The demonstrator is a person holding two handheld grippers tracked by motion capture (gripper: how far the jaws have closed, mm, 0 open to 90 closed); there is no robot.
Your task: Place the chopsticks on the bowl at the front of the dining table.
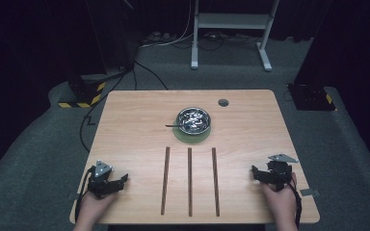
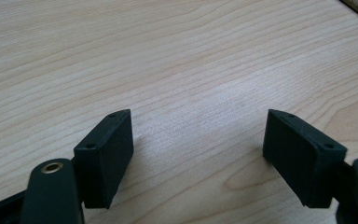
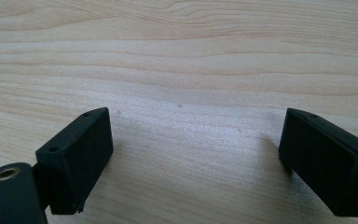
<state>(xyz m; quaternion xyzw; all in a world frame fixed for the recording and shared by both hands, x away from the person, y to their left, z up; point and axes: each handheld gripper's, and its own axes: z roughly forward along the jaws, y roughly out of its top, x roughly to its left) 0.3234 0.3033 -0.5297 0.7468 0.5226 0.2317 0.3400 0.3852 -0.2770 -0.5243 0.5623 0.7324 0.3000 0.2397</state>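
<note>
Bowl (image 1: 193, 120) sits on its green mat at the far middle of your counter (image 1: 125, 125), well apart from both hands. Your left gripper (image 1: 120, 179) and right gripper (image 1: 255, 172) rest near the front corners, fingers (image 2: 107, 154) spread wide, holding nothing. Three dark slots (image 1: 190, 180) lie between them, with bare wood beyond.
</note>
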